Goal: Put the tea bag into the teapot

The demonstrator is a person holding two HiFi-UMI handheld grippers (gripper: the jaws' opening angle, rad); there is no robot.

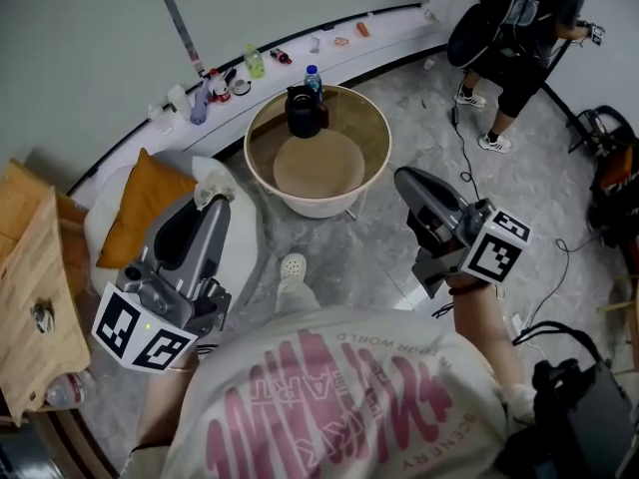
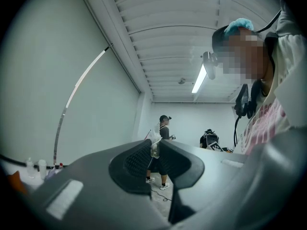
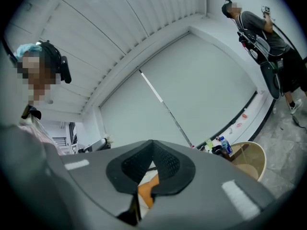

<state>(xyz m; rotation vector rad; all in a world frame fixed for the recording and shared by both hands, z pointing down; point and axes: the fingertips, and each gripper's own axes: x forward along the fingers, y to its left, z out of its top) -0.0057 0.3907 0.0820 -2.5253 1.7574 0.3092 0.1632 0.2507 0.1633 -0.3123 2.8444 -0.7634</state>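
A black teapot (image 1: 305,113) stands at the far side of a round, high-rimmed wooden table (image 1: 371,163), with a blue-capped bottle (image 1: 314,79) just behind it. My left gripper (image 1: 213,204) is held up at the lower left, well short of the table. It is shut on a small whitish tea bag (image 1: 211,197), which shows pinched between the pads in the left gripper view (image 2: 154,140). My right gripper (image 1: 407,180) hovers right of the table with its jaw tips together and nothing between them (image 3: 152,154). The right gripper view also catches the table (image 3: 249,159) and the teapot (image 3: 217,150).
An orange cushion (image 1: 145,208) lies on a white seat to the left, beside a light wooden table (image 1: 30,267). Bottles (image 1: 215,88) line a curved white ledge along the wall. Another person (image 1: 519,38) stands at the far right, with cables (image 1: 464,158) on the floor.
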